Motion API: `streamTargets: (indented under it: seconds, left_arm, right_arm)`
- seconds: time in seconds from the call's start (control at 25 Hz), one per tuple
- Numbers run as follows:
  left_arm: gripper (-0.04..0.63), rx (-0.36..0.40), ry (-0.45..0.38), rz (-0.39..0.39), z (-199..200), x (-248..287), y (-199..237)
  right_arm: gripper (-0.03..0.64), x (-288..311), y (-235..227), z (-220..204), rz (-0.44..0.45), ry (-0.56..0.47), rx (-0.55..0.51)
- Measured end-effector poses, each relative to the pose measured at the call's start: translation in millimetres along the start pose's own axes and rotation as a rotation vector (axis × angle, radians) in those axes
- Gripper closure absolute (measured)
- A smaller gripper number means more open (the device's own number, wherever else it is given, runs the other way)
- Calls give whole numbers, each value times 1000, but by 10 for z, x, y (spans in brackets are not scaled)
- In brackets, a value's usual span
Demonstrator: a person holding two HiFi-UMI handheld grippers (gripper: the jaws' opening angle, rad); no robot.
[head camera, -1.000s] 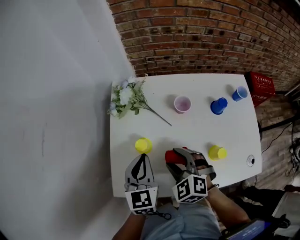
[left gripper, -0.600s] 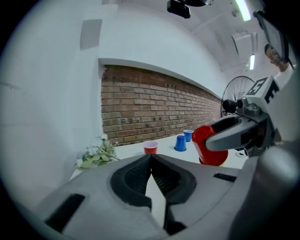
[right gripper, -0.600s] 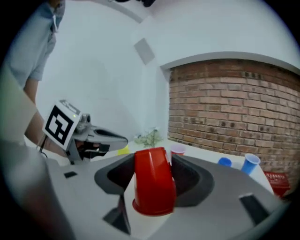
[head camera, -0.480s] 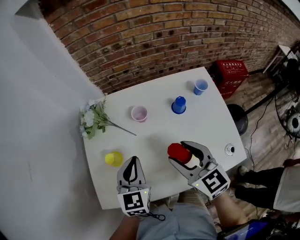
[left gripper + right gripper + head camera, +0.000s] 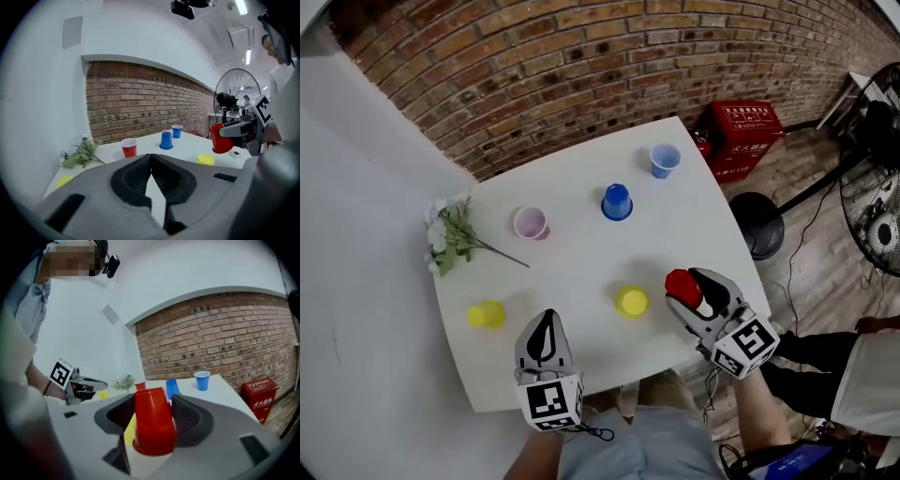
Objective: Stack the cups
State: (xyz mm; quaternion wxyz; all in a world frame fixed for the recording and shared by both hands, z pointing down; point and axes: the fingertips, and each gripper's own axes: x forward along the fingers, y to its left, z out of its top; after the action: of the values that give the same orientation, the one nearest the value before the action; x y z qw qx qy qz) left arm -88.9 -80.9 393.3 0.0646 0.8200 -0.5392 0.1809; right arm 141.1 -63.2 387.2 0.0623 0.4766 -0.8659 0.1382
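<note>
Two jaws of the right gripper (image 5: 152, 399) were clamped on a red cup (image 5: 152, 420), which was held rim-down between the pads, just right of the upturned yellow cup (image 5: 631, 301) in the head view. The jaws of the left gripper (image 5: 151, 156) were pressed together with nothing between them, and that gripper was held left of the same yellow cup, nearer the person. Six cups were counted: two red, two yellow and two blue. A second yellow cup (image 5: 486, 314) was seen well to the left of the upturned one. An upturned blue cup (image 5: 617, 202) and an upright blue cup (image 5: 665, 160) stood beyond it. The other red cup (image 5: 129, 148) stood upright beyond it to the left, near one bunch of flowers (image 5: 450, 234).
</note>
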Motion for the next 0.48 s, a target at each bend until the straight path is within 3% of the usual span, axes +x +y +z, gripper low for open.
streamTargets:
  seconds: [0.2, 0.48]
  left_arm:
    - [586, 6, 49, 32, -115, 36, -95]
    - [586, -6, 94, 49, -270, 124, -238]
  right_arm:
    - [364, 125, -40, -311, 107, -31, 68]
    - [359, 205, -50, -685, 198, 57, -34]
